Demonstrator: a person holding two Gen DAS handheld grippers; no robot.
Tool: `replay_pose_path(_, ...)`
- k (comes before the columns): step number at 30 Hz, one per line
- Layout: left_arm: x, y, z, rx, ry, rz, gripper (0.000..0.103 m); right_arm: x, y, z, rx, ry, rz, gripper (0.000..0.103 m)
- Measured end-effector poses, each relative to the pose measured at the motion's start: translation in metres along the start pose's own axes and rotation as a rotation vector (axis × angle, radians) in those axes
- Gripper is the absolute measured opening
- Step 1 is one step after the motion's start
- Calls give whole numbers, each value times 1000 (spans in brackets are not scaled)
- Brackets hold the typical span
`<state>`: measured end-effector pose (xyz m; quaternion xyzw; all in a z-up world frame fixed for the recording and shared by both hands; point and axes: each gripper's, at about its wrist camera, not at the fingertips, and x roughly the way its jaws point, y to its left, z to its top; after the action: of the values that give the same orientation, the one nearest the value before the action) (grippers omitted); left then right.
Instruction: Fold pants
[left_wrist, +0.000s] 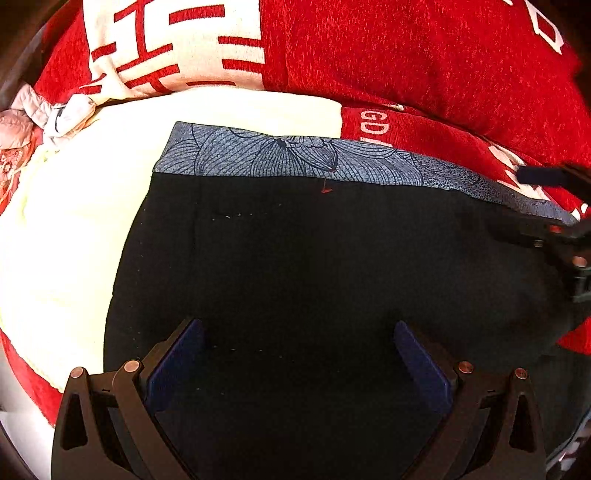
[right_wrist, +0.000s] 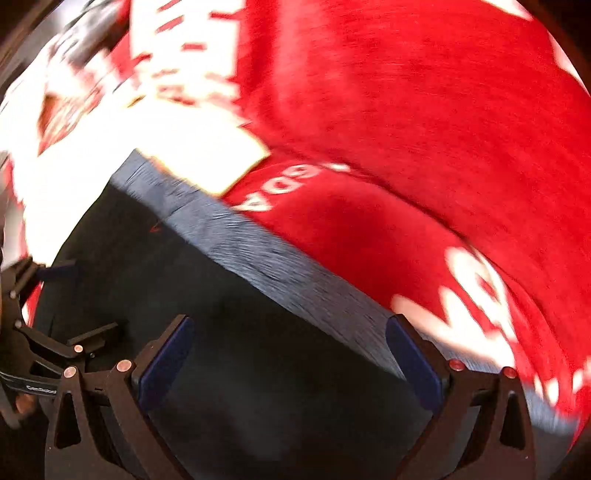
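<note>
Black pants (left_wrist: 314, 266) with a blue floral-lined waistband (left_wrist: 295, 155) lay flat on a red-and-white blanket (left_wrist: 424, 55), waistband toward 12 o'clock; the left gripper (left_wrist: 299, 365) and right gripper (right_wrist: 290, 365) hovered above, jaws spread, grasping nothing; the right view was motion-blurred, and the pant legs were cut off.

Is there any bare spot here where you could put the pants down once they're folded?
The clearest is the cream cloth, left of the black pants and their blue patterned band. Behind the band, red blanket lies open. The far left corner is crowded with bunched clothing. Both grippers hover open over the pants.
</note>
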<state>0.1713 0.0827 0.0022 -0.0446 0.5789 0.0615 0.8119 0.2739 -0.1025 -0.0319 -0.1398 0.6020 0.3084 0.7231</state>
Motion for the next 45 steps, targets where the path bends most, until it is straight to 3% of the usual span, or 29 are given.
replay_pose_path(6,4,0,3,6,0,-4,103,40,4,6,-162,132,93,103)
replay_pose_path(8,4,-1,5,11,-3,-2,103,40,0,8,-164,93,138,99)
replay_pose_path(10,4,-1,8,13,-1,-6,103,39,-2,10,-165,88,173,87)
replay_pose_path(12,4,0,10,11,2,-13,103,33,-2,13,-168,78,207,50)
replay_pose_path(14,4,1,11,8,5,-20,103,28,1,12,-178,87,220,38)
replay_pose_path(16,3,1,11,9,3,-19,103,25,4,11,-208,80,190,40)
replay_pose_path(17,4,1,11,11,5,-19,103,25,1,13,-201,76,179,54)
replay_pose_path(18,4,1,11,11,7,-19,103,26,-4,16,-180,78,161,84)
replay_pose_path(19,4,1,10,9,7,-20,103,30,-9,20,-160,98,142,97)
replay_pose_path(20,3,2,10,8,8,-20,103,33,-14,21,-151,113,137,103)
replay_pose_path(23,4,2,10,10,11,-19,103,48,-25,16,-145,155,182,100)
replay_pose_path(25,4,2,12,11,13,-20,103,42,-21,16,-167,129,210,80)
replay_pose_path(26,4,2,13,9,15,-21,103,36,-18,17,-175,119,259,38)
replay_pose_path(27,4,2,14,9,15,-20,103,31,-12,16,-188,131,301,25)
replay_pose_path(31,-4,6,19,-10,0,-41,103,9,12,1,-269,86,194,16)
replay_pose_path(37,-21,34,41,-210,12,-235,103,-43,51,-29,-292,-122,28,16)
replay_pose_path(41,-44,44,62,-339,-32,-347,103,-46,78,-38,-338,-160,-76,15)
replay_pose_path(43,-43,44,74,-399,-11,-335,103,-44,89,-45,-366,-175,-130,15)
replay_pose_path(45,-31,39,85,-427,33,-257,103,-43,97,-51,-381,-182,-175,15)
